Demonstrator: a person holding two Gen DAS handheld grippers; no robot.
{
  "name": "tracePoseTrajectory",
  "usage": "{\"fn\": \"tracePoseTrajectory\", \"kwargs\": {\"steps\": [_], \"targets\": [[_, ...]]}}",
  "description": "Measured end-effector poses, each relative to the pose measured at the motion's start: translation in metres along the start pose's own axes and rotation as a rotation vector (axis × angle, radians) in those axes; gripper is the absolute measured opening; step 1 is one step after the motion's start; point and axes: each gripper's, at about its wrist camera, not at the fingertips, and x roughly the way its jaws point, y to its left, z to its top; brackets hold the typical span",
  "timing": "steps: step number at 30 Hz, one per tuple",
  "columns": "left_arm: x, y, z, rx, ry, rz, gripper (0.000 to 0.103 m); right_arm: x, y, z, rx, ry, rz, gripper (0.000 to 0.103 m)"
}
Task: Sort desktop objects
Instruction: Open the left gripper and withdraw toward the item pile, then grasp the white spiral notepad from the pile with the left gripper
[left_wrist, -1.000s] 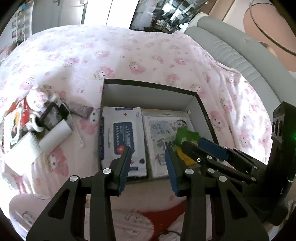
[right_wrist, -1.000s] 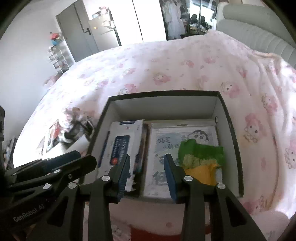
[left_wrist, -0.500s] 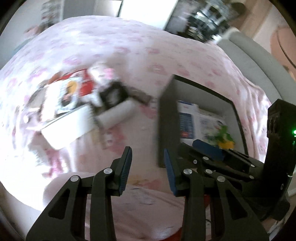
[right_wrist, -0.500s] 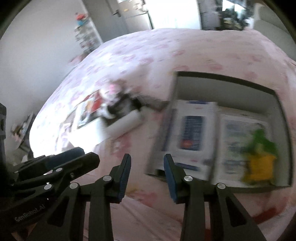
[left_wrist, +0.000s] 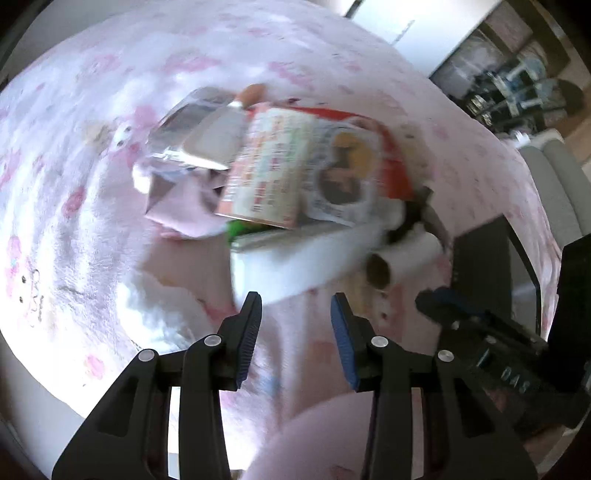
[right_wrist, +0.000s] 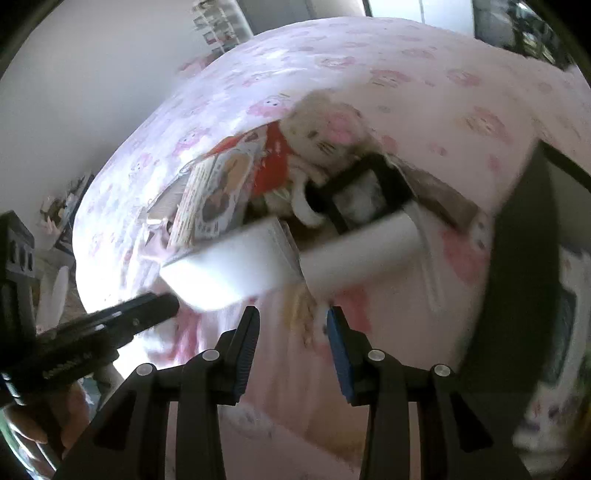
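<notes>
Left claw: the left gripper (left_wrist: 295, 317) points down at the pink printed bedspread (left_wrist: 74, 155); its jaws are opening, about half apart, with nothing between them but blanket.
Right claw: the right gripper (right_wrist: 291, 332) is also tilted down, jaws about half apart and empty; only bedspread shows in the gap.
Claws to each other: the right gripper lies at the lower right edge of the left wrist view; the left one reaches in from the lower left of the right wrist view, its tips just beside the white box.
White box: a white box (left_wrist: 291, 266) lies just ahead of the left claw's tips, and ahead and left of the right claw.
White roll: a white roll with a cardboard core (left_wrist: 402, 262) lies ahead and right of the left claw, touching or just beside the white box; from the right claw it is straight ahead, near the tips.
Printed packet: a red and white printed packet (left_wrist: 317, 166) rests partly on the white box, farther ahead of both claws.
Silver pouch: a silvery pouch (left_wrist: 199, 136) lies farthest ahead and left of the left claw, beside the packet.
Plush toy: a pale plush toy (right_wrist: 325, 133) sits well ahead of the right claw, behind a black frame-like thing (right_wrist: 365, 188); blur hides what that is.
Dark box: the dark-walled box (right_wrist: 517, 280) stands right of the right claw; its contents are too blurred to tell.
</notes>
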Motion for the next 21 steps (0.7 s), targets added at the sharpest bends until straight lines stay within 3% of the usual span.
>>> {"fn": "tracePoseTrajectory", "kwargs": {"steps": [3,7,10,13,17,21], "targets": [[0.012,0.013,0.006,-0.029,0.012,0.008,0.041,0.020,0.000,0.015,0.019,0.006,-0.048,0.044],[0.020,0.020,0.011,-0.026,0.012,-0.007,0.046,0.038,0.001,0.023,0.019,0.015,-0.046,0.045],[0.029,0.023,0.018,-0.021,0.008,-0.007,0.046,0.044,0.010,0.028,-0.053,0.004,-0.043,0.046],[0.039,0.027,0.023,-0.022,0.030,-0.059,0.050,0.054,0.018,0.031,-0.119,0.019,-0.044,0.046],[0.042,0.035,0.021,-0.035,0.054,-0.091,0.045,0.071,0.016,0.032,-0.132,0.054,0.059,0.046],[0.031,0.032,0.017,-0.029,0.046,-0.109,0.033,0.067,0.015,0.028,-0.104,0.067,0.161,0.044]]}}
